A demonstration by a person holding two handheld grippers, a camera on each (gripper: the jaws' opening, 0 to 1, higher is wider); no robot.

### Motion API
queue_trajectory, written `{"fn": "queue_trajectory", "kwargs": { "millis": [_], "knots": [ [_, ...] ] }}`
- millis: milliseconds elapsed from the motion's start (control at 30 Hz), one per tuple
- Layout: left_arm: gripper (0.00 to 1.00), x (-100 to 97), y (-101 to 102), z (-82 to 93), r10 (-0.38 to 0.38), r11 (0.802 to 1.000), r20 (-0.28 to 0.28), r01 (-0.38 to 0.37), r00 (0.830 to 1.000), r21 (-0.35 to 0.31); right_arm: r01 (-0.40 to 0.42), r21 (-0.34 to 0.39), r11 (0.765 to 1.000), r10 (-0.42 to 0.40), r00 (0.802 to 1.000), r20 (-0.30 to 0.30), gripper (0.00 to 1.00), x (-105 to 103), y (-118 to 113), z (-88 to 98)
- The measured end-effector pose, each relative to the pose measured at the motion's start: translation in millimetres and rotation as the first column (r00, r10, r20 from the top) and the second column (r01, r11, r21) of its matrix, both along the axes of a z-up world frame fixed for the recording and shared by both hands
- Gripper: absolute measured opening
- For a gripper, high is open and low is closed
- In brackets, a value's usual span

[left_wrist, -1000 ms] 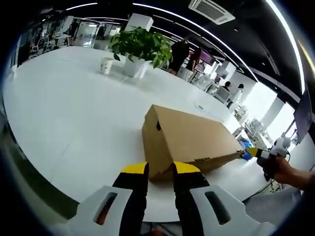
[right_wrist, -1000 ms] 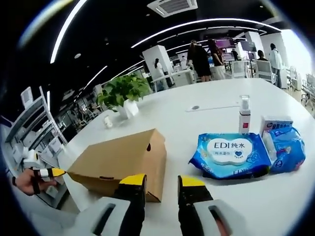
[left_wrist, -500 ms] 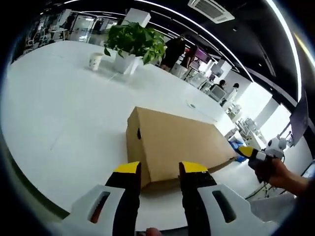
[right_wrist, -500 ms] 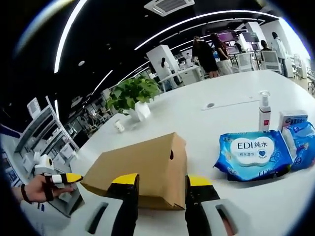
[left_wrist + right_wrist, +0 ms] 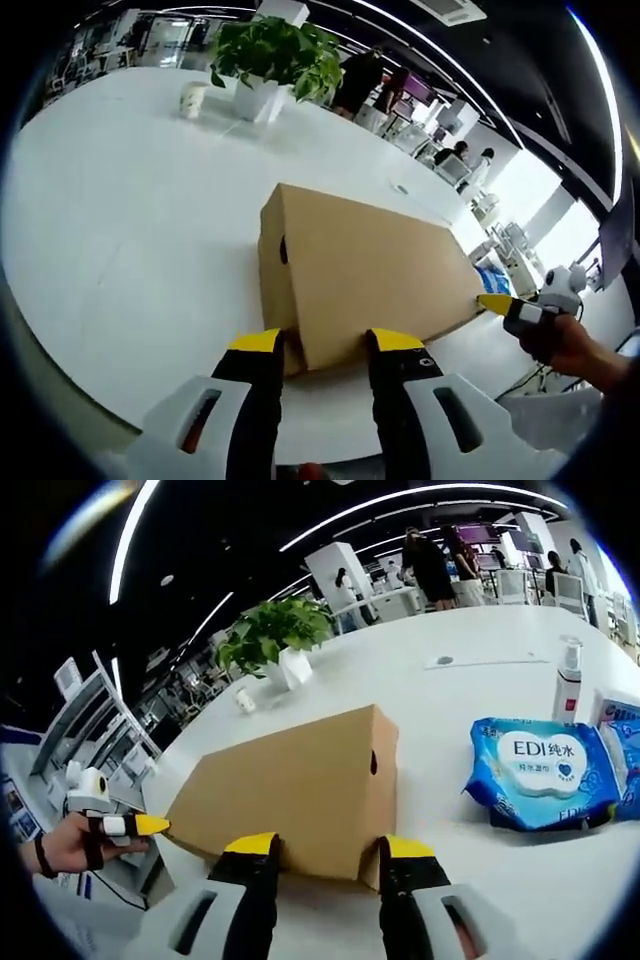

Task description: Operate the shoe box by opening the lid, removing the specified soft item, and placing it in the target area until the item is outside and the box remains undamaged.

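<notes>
Open-plan office. Large white table (image 5: 120, 220) in foreground; potted green plant (image 5: 275, 60) in white pot at its far side, paper cup (image 5: 191, 98) just beside plant. Beyond plant, people standing (image 5: 432, 565) among desks with monitors (image 5: 480, 532). Black ceiling above table carries long curved light strips (image 5: 420, 492) and air-conditioning cassette (image 5: 450, 8). Left of plant, metal shelving (image 5: 95, 730).

Bright ceiling strips (image 5: 300, 542) light a glossy white table (image 5: 120, 230) under a dark ceiling, windows (image 5: 560, 215) blow out far beyond the jaws, the box (image 5: 290, 790) casts a soft shadow, and fisheye bending curves and slightly blurs everything near the edges.
</notes>
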State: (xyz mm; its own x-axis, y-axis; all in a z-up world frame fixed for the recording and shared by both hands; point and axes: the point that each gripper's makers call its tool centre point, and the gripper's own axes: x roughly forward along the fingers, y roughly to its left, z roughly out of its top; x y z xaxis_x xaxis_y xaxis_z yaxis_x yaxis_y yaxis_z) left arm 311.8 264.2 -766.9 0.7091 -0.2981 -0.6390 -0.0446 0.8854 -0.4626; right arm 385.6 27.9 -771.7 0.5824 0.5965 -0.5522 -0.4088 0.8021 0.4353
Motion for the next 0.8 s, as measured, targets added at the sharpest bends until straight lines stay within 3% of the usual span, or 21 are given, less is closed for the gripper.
{"fn": "queue_trajectory", "kwargs": {
  "millis": [367, 567, 800],
  "knots": [
    [0.35, 12.1, 0.2, -1.5, -0.035, 0.999, -0.015, 0.035, 0.999, -0.024, 0.053, 0.001, 0.999, -0.053, 0.999, 0.011, 0.36, 4.2, 0.5, 2.5],
    [0.35, 38.8, -0.5, -1.0, -0.068, 0.998, -0.019, 0.068, 0.998, -0.014, 0.088, -0.015, 0.996, -0.088, 0.996, 0.003, 0.35, 23.1, -3.9, 2.4],
    [0.35, 83.1, -9.0, -0.2, -0.120, 0.993, -0.022, 0.119, 0.993, -0.011, 0.147, -0.026, 0.989, -0.147, 0.989, -0.015, 0.35, 44.8, -14.7, 2.9]
  ]
}}
